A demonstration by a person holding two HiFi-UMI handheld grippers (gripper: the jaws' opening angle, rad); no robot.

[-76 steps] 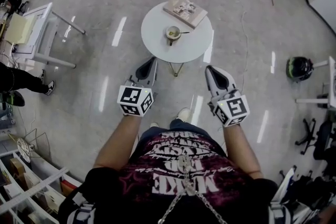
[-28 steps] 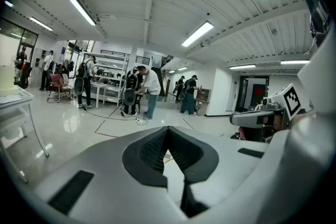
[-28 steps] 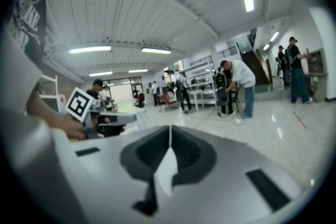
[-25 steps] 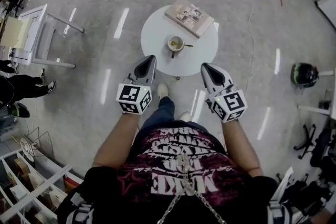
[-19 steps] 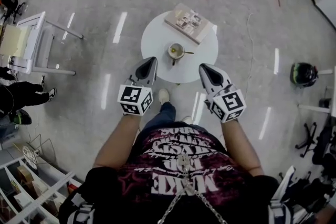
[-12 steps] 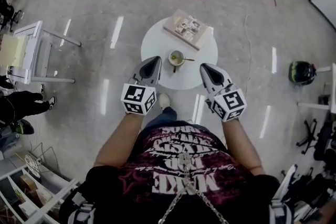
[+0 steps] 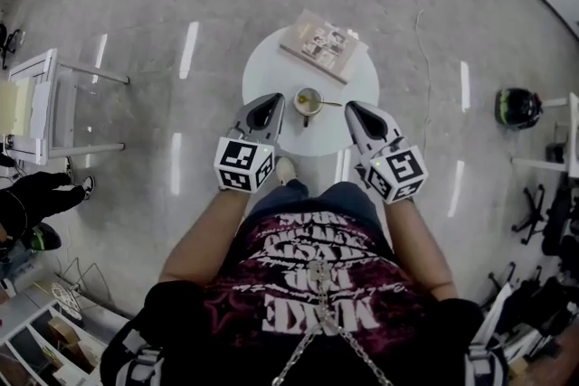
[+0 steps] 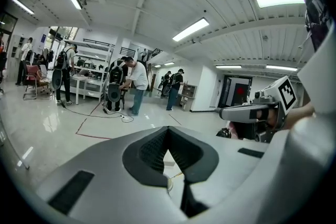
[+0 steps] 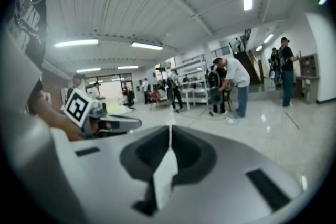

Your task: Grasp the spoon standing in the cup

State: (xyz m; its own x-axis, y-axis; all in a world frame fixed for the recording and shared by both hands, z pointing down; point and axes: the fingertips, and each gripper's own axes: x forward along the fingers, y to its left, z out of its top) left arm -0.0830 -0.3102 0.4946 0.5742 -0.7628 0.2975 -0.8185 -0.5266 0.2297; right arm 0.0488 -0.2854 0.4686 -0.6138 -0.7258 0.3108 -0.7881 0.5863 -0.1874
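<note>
Two grippers (image 7: 275, 102) (image 7: 352, 110) (jaws together) flank cup (image 7: 308, 100).

Bare desk (image 7: 267, 72) lies near, left and right of the cup (image 7: 308, 101); a book (image 7: 324, 42) blocks the far side (spoon handle (image 7: 332, 104) juts right).

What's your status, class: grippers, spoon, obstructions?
Left gripper, right gripper shut, empty. Thin spoon untouched in small pale cup on round white table. Printed book behind cup, not blocking.

The left gripper (image 7: 268, 101) and right gripper (image 7: 354, 109) have advanced over the near edge of the table (image 7: 270, 68), flanking the cup (image 7: 308, 101).
</note>
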